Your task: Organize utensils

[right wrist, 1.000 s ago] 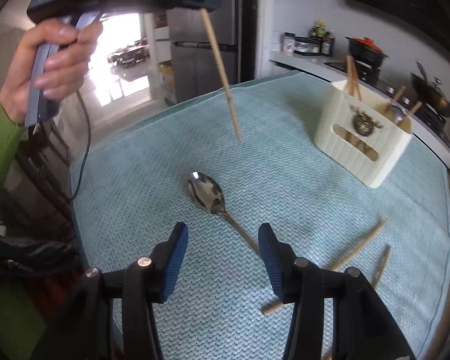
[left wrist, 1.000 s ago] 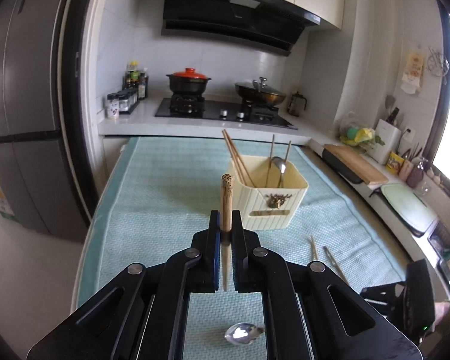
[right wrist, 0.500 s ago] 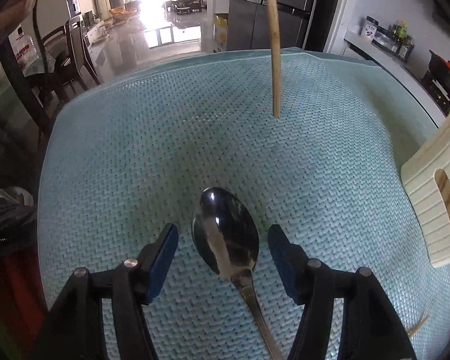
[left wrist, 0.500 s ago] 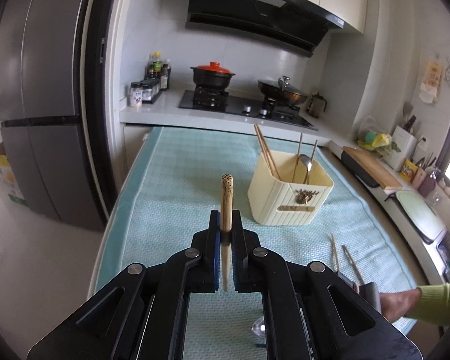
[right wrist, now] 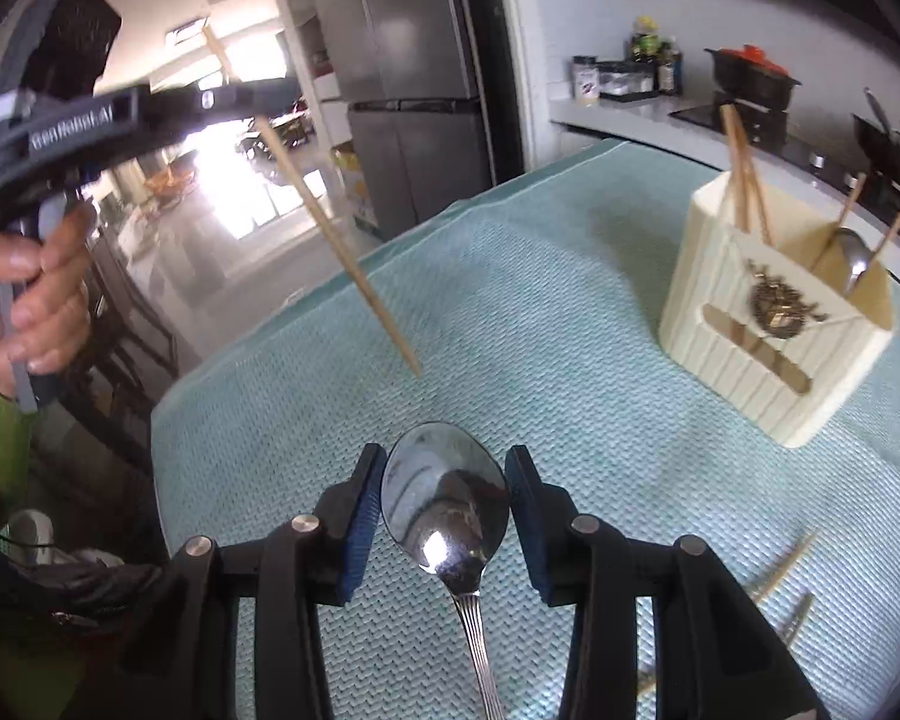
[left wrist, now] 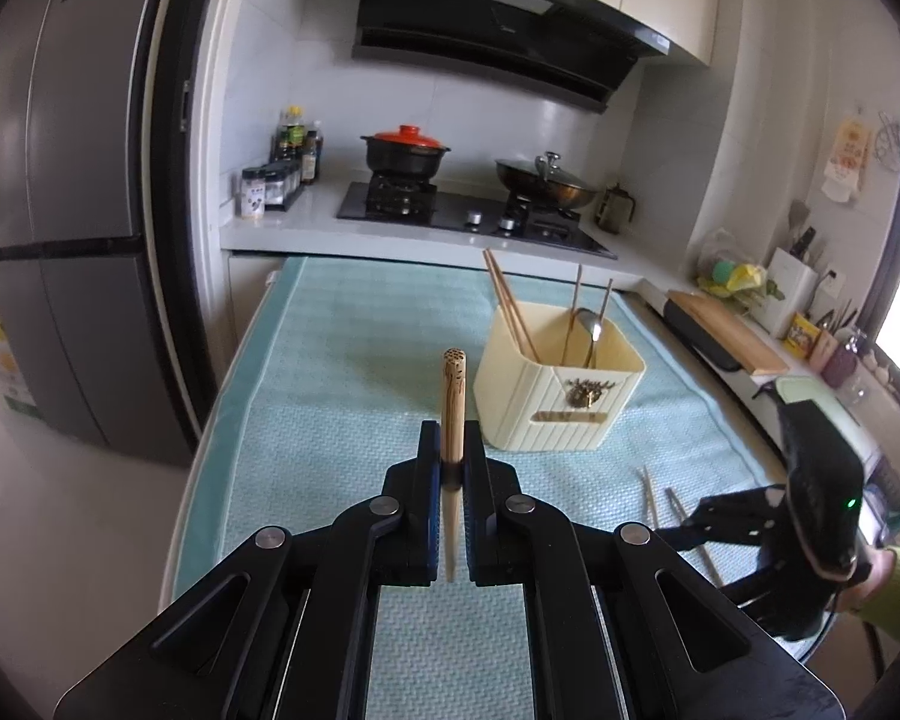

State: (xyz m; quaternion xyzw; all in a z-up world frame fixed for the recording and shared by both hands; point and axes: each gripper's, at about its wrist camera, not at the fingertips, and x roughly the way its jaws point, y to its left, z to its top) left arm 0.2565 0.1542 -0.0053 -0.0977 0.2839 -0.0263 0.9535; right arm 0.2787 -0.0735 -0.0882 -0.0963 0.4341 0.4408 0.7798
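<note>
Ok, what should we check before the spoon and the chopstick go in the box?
1. Left gripper shut on the chopstick: ok.
2. Spoon bowl sits between the right gripper pads, jaws closing: ok.
3. Spoon firmly pinched: cannot tell, the pads look right at its edges.
4. Spoon off the cloth: cannot tell.
5. Box standing upright with room inside: ok.
6. All loose chopsticks picked up: not ok, some lie on the cloth.
</note>
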